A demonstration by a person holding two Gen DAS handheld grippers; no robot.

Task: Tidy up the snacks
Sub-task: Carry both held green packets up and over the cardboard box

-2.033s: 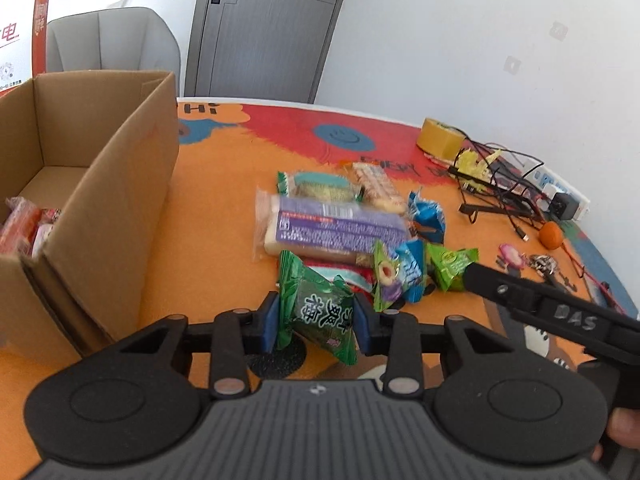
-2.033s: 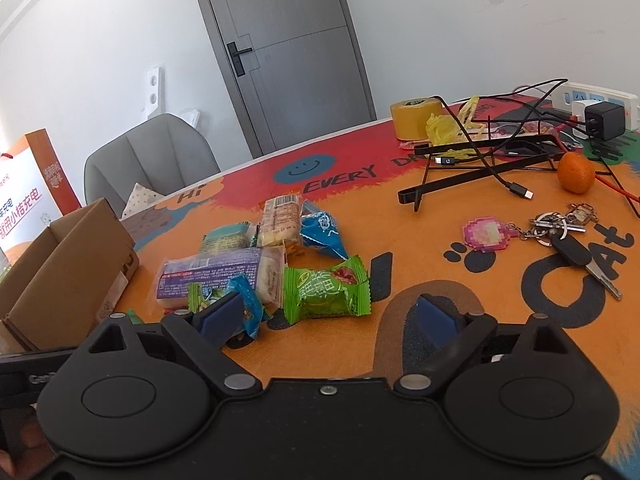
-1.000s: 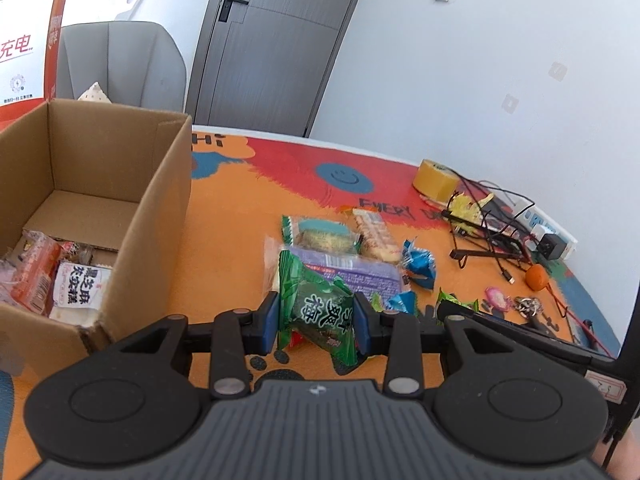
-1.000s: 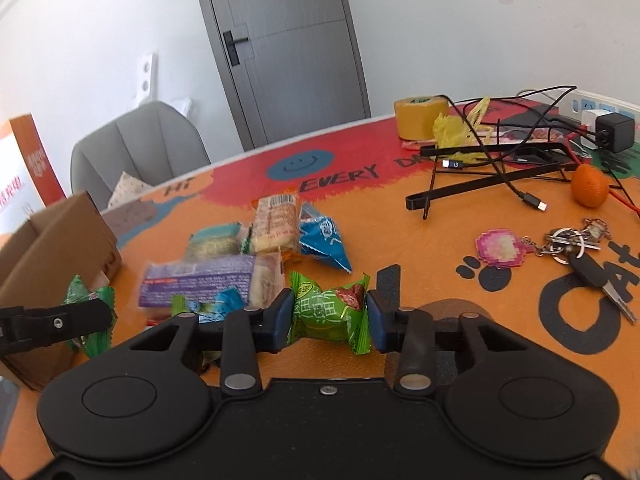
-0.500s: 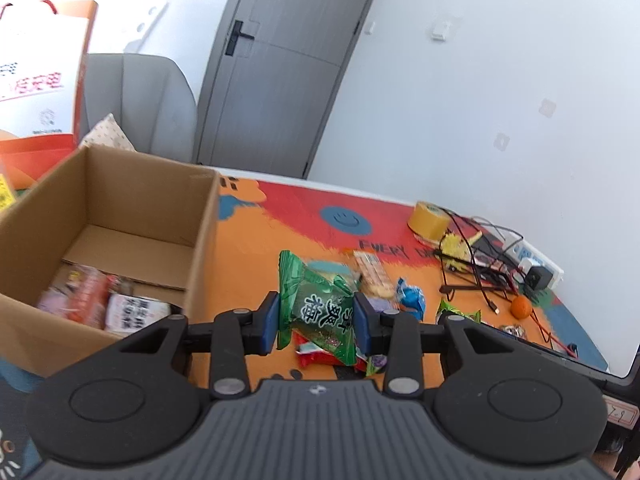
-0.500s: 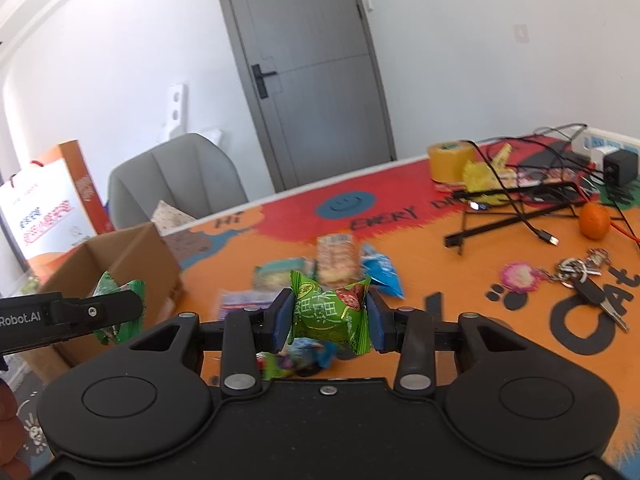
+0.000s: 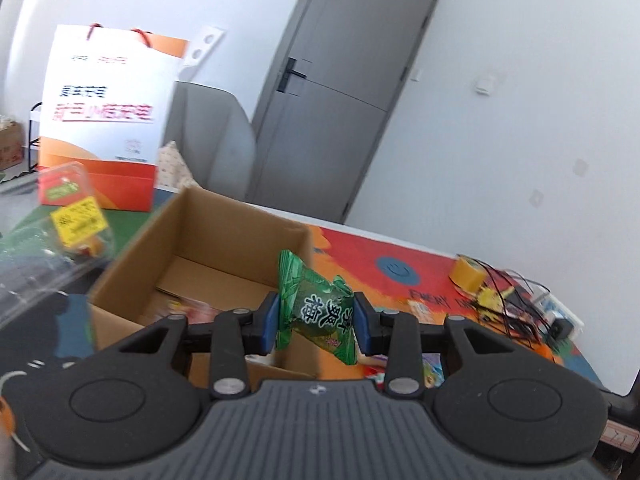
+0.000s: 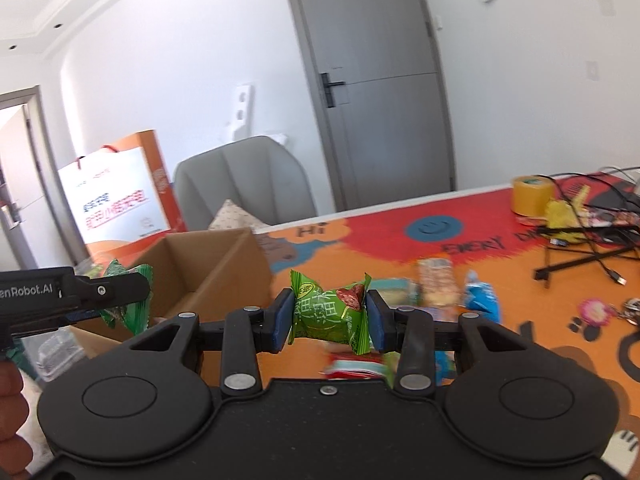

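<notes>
My left gripper [image 7: 316, 316] is shut on a dark green snack packet [image 7: 320, 308] and holds it in the air over the near right corner of the open cardboard box [image 7: 224, 232]. Some snacks lie blurred on the box floor. My right gripper [image 8: 330, 314] is shut on a light green snack packet [image 8: 330, 314], lifted above the orange table to the right of the box [image 8: 224, 264]. The left gripper and its packet [image 8: 128, 300] show at the left of the right wrist view. Several snack packets [image 8: 436, 284] lie on the table beyond.
A roll of yellow tape [image 8: 530, 196], a tangle of black cables [image 8: 592, 232] and a keyring [image 8: 596, 310] lie at the table's right. A grey chair [image 8: 240, 184] and an orange-white paper bag [image 7: 108, 120] stand behind the box. A clear plastic container [image 7: 48, 240] sits left.
Both grippers have risen and swung left toward the box with their packets. The right gripper closed on the light green packet about a second ago.
</notes>
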